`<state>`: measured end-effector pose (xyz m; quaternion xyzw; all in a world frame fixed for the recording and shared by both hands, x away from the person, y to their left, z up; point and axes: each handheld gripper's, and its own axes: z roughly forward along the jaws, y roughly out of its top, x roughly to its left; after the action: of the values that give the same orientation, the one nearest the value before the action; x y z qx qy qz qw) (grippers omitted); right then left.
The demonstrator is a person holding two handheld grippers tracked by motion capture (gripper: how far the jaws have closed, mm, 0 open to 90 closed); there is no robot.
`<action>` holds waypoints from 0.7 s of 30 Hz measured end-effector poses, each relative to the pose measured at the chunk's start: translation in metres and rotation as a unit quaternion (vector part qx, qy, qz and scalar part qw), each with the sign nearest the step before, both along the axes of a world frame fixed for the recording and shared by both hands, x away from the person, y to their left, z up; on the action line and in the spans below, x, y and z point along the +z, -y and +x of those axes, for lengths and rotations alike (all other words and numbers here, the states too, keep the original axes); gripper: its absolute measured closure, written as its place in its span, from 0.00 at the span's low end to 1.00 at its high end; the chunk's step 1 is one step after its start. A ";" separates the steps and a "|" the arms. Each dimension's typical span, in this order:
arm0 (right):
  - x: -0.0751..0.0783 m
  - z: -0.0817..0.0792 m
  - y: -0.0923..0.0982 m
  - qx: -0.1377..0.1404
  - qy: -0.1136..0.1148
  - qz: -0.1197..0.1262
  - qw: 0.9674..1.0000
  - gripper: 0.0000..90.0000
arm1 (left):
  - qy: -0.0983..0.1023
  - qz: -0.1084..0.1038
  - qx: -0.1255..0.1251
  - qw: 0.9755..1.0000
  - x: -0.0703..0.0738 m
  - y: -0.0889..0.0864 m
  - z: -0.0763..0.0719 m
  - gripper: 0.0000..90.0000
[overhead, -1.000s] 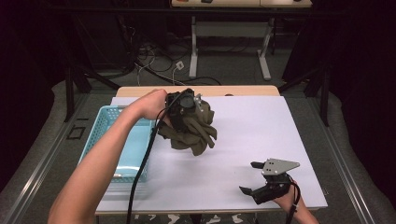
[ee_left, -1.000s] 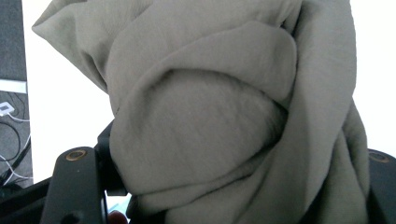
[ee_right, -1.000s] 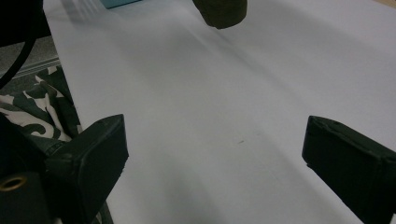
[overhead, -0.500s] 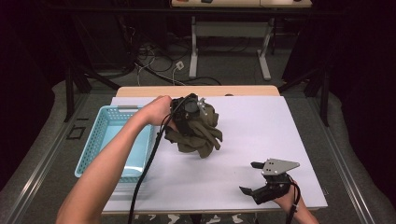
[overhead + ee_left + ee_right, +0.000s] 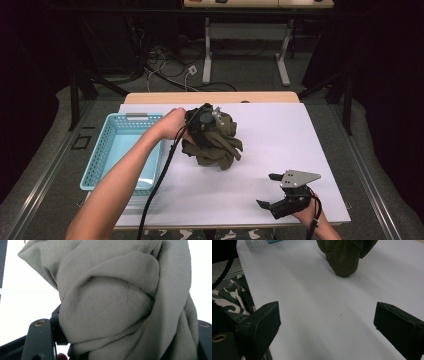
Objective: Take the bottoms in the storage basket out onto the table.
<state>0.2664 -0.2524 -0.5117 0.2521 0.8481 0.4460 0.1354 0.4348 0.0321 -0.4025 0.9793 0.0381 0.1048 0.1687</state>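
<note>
Olive-green fabric — a bunched garment — is held clamped in the left gripper, the jaws closed tight on a gathered fold so the rest hangs down in loose pleats. The bundle is carried over the white table cover, just to the right of the light blue basket, and its lowest folds appear to touch or nearly touch the surface; in the left gripper view the cloth is pressed up close against the jaws. A grip at the top of the bunch seems chosen so that the whole piece can be lifted in one go and lowered where wanted — whether onto the table or toward the basket cannot be told. The right gripper is kept well apart near the front edge of the table, its jaws spread wide with nothing between them, seemingly held ready to assist. In its own view the hanging tip of the garment is seen ahead.
</note>
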 end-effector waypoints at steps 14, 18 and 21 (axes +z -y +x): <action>0.000 0.000 0.000 0.000 0.002 0.000 1.000 0.08 | 0.010 -0.006 0.041 0.999 -0.018 0.008 0.002 0.31; 0.000 0.000 0.000 0.000 0.002 0.000 1.000 0.08 | 0.007 -0.011 0.058 0.998 -0.023 0.010 0.002 0.31; 0.000 0.000 0.000 0.001 0.002 -0.001 1.000 0.08 | 0.014 -0.005 0.072 0.997 -0.026 0.012 0.003 0.31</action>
<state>0.2666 -0.2525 -0.5119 0.2506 0.8482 0.4461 0.1367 0.4376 0.0202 -0.4289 0.9717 0.1067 0.1297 0.1662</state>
